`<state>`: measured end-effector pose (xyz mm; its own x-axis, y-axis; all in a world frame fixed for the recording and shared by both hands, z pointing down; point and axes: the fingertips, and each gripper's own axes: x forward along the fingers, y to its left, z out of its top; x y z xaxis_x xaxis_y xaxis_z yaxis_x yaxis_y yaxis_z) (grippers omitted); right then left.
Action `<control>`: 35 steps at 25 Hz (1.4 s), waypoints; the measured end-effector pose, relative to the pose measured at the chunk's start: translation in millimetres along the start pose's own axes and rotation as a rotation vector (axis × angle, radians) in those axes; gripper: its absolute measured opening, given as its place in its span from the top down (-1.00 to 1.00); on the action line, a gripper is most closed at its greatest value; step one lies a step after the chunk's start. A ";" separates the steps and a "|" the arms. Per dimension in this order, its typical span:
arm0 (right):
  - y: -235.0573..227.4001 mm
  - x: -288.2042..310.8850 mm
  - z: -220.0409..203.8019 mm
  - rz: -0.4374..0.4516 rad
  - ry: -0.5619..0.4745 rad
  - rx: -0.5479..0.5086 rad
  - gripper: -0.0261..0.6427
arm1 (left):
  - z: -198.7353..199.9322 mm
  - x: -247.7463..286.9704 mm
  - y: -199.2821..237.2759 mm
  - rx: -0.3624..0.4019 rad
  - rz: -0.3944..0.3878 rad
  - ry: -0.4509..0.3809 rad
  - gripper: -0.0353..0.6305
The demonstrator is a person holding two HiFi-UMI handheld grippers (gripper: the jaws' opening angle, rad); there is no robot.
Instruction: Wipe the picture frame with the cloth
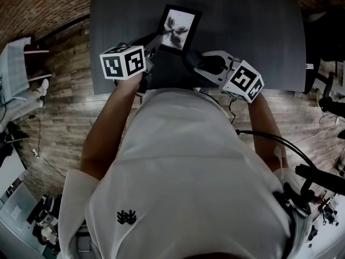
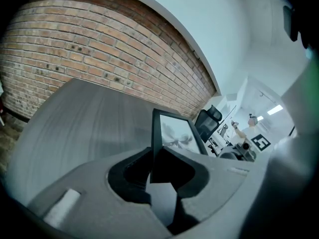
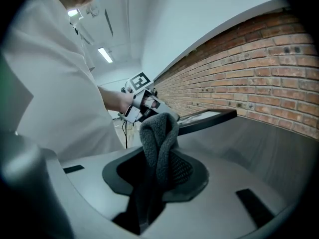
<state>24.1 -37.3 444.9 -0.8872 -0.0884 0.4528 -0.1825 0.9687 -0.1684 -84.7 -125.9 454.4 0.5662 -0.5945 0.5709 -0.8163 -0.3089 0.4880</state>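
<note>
Pinched in left gripper (image 2: pixel 162 183), black rectangular picture frame (image 2: pixel 172 133) may twist loose if grey fleecy cloth (image 3: pixel 158 133) clenched in right gripper (image 3: pixel 157 183) pushes hard

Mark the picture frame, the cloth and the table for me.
picture frame (image 1: pixel 179 27): head view, middle of its printed picture.
cloth (image 3: pixel 158 133): right gripper view, upper part of the grey bunched fold.
table (image 1: pixel 248 36): head view, bare dark top beside the frame.

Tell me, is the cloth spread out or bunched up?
Bunched up: the grey cloth stands as a folded wad pinched in the right claw.
</note>
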 end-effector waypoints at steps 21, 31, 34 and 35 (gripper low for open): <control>9.3 46.5 10.4 -0.216 -0.057 -0.019 0.60 | 7.0 -13.6 -6.5 -0.144 -0.023 -0.097 0.66; 0.4 41.7 -18.9 -0.188 0.021 0.026 0.60 | 7.9 -20.2 -11.1 -0.136 -0.060 -0.098 0.66; -29.0 16.4 -25.4 -0.262 0.016 0.062 0.60 | 6.0 -19.9 -14.4 -0.119 -0.080 -0.082 0.66; -39.7 7.0 -25.4 -0.288 0.009 0.072 0.60 | 4.7 -19.4 -17.4 -0.107 -0.087 -0.075 0.66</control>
<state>35.9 -70.4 477.0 -0.7907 -0.3546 0.4991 -0.4559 0.8851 -0.0935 -82.0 -112.5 431.7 0.6208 -0.6241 0.4745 -0.7456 -0.2830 0.6033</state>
